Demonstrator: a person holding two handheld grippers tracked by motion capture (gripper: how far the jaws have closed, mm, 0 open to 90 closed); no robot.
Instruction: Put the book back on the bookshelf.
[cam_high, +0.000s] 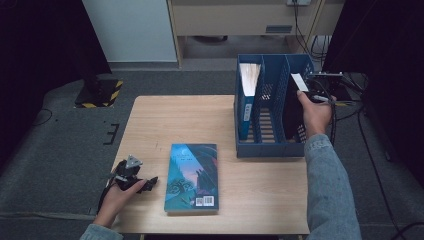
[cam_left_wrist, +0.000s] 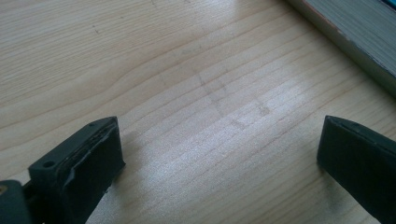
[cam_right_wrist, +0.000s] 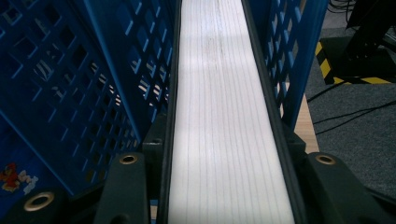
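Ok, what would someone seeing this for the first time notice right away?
Probably the blue file rack at the table's far right, where the right gripper holds a dark book upright in the rightmost slot; another book stands in the left slot. Next, the teal book lying flat near the front edge, with the open left gripper beside it.

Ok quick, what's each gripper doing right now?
Left gripper: open, holding nothing, resting on the table.
Right gripper: shut on a book in the blue rack.

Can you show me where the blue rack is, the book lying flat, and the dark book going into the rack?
blue rack (cam_high: 270, 149), high view, front wall.
flat book (cam_high: 192, 175), high view, cover middle.
dark book (cam_right_wrist: 224, 116), right gripper view, white page edge.
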